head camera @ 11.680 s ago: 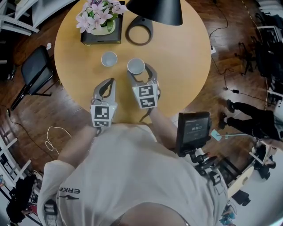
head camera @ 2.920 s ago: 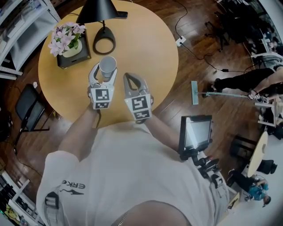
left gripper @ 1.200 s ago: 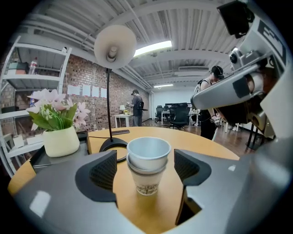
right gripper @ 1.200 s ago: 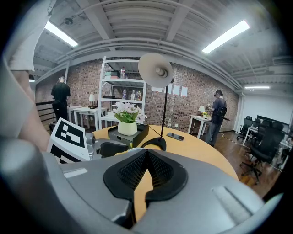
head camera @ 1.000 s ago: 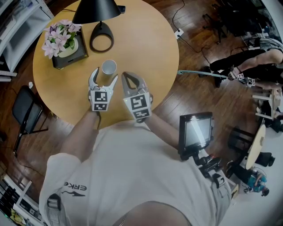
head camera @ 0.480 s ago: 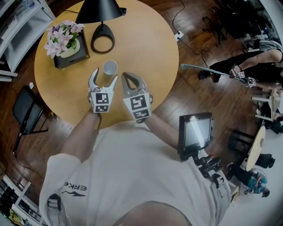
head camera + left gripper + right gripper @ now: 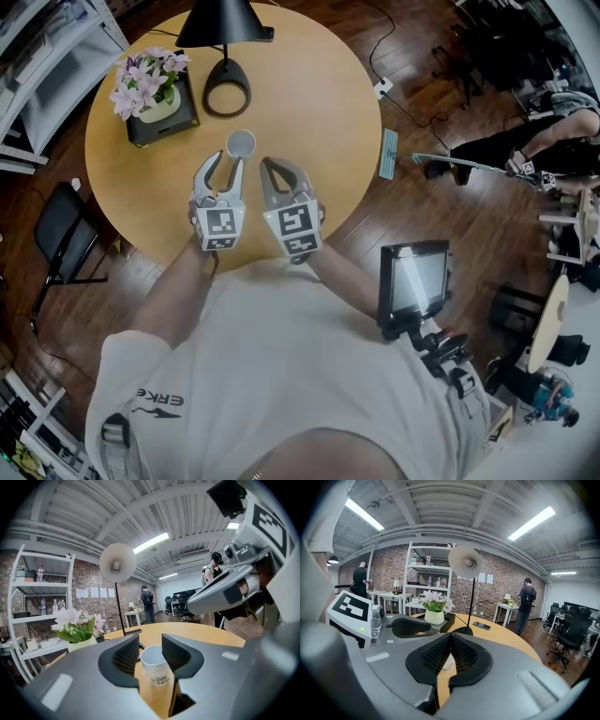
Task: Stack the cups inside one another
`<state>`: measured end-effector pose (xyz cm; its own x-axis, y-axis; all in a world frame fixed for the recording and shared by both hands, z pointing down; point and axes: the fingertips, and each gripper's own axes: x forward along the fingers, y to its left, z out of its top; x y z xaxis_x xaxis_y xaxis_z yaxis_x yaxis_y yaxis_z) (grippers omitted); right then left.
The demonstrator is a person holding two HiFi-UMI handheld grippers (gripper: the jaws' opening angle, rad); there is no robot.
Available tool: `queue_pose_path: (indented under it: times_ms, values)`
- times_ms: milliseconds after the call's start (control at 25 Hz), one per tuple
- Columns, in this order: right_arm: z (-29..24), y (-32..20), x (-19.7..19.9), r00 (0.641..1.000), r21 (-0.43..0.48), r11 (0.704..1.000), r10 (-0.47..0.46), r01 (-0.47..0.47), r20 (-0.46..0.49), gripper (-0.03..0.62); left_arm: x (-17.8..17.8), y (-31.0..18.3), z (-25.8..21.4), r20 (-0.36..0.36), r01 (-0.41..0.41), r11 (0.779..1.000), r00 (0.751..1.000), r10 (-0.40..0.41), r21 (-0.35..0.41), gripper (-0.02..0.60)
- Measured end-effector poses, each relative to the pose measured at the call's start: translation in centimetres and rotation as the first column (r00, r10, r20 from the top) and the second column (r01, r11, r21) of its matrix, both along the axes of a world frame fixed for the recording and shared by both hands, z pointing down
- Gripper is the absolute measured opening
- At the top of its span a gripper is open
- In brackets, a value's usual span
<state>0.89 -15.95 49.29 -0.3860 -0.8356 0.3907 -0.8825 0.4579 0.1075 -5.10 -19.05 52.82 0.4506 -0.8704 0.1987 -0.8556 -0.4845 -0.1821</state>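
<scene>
One white paper cup (image 7: 241, 143) with a small print stands upright on the round wooden table (image 7: 319, 103). My left gripper (image 7: 223, 165) sits just short of it, its jaws closing with nothing between them. In the left gripper view the cup (image 7: 156, 665) shows past the left gripper (image 7: 150, 649), clear of both pads. My right gripper (image 7: 268, 167) rests to the right of the cup, shut and empty. In the right gripper view the right gripper (image 7: 450, 652) hides all but a sliver of the cup (image 7: 447, 662).
A flower pot (image 7: 153, 86) in a black tray stands at the table's far left. A black lamp (image 7: 223, 17) rises from a ring base (image 7: 228, 95) behind the cup. A dark chair (image 7: 56, 234) is left of the table, and a monitor (image 7: 412, 279) is by my right side.
The left gripper's jaws have narrowed from wide open, and it has lifted a little in front of the cup. The cup stays on the table. The right gripper has kept still.
</scene>
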Motion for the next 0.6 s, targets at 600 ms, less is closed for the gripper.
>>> queue_pose_path:
  times_ms: [600]
  values:
    - [-1.1, 2.7, -0.8, 1.0, 0.013, 0.999, 0.031, -0.031, 0.0, 0.014, -1.2, 4.2, -2.9, -0.091, -0.001, 1.0, 0.996, -0.001, -0.022, 0.002]
